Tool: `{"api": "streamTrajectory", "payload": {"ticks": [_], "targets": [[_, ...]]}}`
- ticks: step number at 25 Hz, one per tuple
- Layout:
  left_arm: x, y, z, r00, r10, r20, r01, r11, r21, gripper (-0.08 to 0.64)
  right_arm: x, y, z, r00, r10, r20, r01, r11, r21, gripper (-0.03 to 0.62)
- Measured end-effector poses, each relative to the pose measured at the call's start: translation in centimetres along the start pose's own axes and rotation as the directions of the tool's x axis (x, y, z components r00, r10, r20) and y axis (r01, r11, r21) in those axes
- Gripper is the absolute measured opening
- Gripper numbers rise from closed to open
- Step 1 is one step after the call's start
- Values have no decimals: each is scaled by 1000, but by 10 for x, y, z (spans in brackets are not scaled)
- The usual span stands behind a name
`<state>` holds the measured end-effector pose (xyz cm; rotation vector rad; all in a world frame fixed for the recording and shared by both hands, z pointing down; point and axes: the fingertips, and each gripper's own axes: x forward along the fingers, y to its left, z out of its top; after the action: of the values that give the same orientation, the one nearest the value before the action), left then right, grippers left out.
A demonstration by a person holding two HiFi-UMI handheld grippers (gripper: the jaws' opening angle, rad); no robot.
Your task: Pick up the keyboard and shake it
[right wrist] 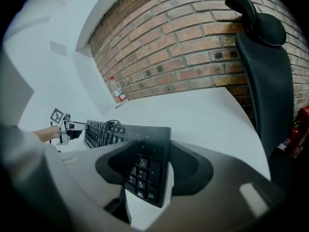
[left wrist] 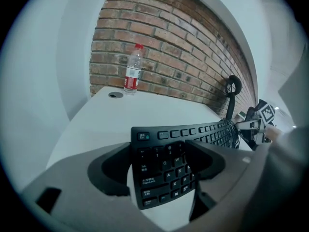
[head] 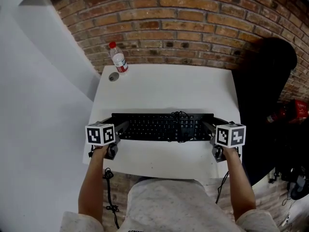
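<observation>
A black keyboard (head: 161, 126) lies crosswise over the front half of the white table (head: 169, 88), with a coil of black cable (head: 179, 122) on its keys. My left gripper (head: 120, 128) is shut on its left end; the left gripper view shows that gripper (left wrist: 159, 158) with a jaw on either side of the keyboard (left wrist: 164, 170). My right gripper (head: 208, 127) is shut on the right end, and in the right gripper view the number pad (right wrist: 145, 170) sits between the jaws of this gripper (right wrist: 152, 153). Whether the keyboard touches the table I cannot tell.
A plastic water bottle (head: 118, 58) with a red cap stands at the table's back left corner, a small grey round cap (head: 113, 76) beside it. A brick wall (head: 193, 18) runs behind. A black office chair (head: 270, 81) stands right of the table.
</observation>
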<state>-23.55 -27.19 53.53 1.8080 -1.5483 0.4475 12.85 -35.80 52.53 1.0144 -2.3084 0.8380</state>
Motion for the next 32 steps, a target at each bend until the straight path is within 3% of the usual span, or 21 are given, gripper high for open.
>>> {"api": "streamTrajectory", "payload": {"ticks": [19,32], "targets": [[-12,-3,33,994,42,99,-49,996,76,345,-14,7,31,981,-19,194,57,980,-193,189],[-21,-7,28,991,59,118,-69,994,79,345,-23,12,26,976,-27,217,75,973,-216,183]]}}
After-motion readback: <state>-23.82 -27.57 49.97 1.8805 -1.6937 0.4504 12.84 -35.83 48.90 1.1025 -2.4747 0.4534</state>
